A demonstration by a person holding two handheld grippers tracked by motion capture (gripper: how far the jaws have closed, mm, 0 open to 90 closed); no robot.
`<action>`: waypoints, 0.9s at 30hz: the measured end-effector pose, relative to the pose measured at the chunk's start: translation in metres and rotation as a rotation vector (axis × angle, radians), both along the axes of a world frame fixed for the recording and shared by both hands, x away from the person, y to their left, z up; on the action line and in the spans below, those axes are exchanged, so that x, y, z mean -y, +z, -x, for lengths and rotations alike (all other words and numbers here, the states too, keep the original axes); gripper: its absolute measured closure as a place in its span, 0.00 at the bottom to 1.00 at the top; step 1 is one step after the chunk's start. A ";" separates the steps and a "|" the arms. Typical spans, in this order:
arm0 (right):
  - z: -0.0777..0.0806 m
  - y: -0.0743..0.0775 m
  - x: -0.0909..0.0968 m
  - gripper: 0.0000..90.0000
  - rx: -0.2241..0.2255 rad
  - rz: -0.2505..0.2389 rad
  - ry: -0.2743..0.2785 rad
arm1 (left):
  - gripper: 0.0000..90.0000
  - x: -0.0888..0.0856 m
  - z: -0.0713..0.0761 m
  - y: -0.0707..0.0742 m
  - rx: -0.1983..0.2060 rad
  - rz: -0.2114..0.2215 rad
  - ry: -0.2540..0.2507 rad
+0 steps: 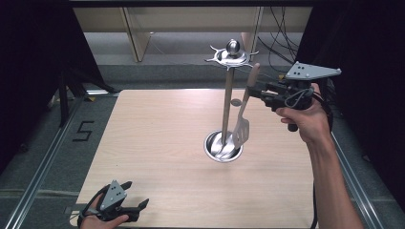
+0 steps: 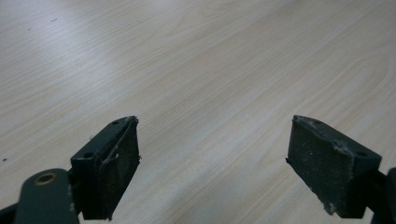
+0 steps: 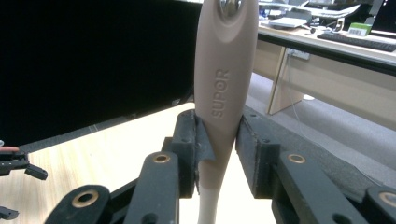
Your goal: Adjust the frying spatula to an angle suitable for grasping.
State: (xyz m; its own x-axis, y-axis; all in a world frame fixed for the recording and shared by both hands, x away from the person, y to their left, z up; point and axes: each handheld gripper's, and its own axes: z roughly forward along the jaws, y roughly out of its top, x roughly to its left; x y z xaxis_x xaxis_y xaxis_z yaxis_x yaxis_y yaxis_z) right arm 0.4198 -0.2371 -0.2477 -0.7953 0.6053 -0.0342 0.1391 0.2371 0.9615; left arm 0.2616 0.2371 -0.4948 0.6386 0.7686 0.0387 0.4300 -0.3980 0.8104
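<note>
High view: right tool (image 1: 253, 89) raised above the far right part of the counter (image 1: 157, 143), jaws pinching the beige handle of a slotted spatula (image 1: 241, 129). Spatula hanging steeply, slotted metal blade low, just above the rim of a round steel base (image 1: 223, 146) near the counter's middle. Upright steel pole (image 1: 227, 102) rising from that base, topped by a hooked crown (image 1: 231, 56) with a ball; pole just left of the spatula, close alongside its blade. Left tool (image 1: 136, 198) low at the near left corner of the counter, held in a hand (image 1: 102, 219), jaws spread, well apart from the stand. Black number mark (image 1: 83, 130) on the floor left of the counter; cables (image 1: 282, 38) beyond the far edge.

Left gripper view: two black pads (image 2: 109, 168) wide apart, nothing between them, pale wood grain of the counter ahead.

Right gripper view: jaws pressed onto the spatula handle (image 3: 223, 93) at its narrow lower part, raised "SUPOR" lettering facing the camera, metal rivet at the handle's top. Dark curtain (image 3: 93, 56) behind on the left, desk (image 3: 327, 44) with a keyboard behind on the right.
</note>
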 end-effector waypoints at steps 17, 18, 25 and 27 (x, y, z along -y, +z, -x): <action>-0.007 -0.004 -0.006 0.78 -0.010 0.003 0.004 | 0.18 0.000 0.000 0.000 0.000 0.000 -0.001; -0.007 -0.004 -0.006 0.78 -0.023 -0.003 0.002 | 0.18 0.000 0.000 0.000 0.001 0.000 -0.002; -0.007 -0.004 -0.007 0.78 -0.021 0.000 0.000 | 0.18 0.002 0.001 -0.001 0.002 0.037 0.007; -0.008 -0.005 -0.006 0.77 -0.024 -0.002 0.014 | 0.18 0.002 0.001 -0.001 0.001 0.034 0.004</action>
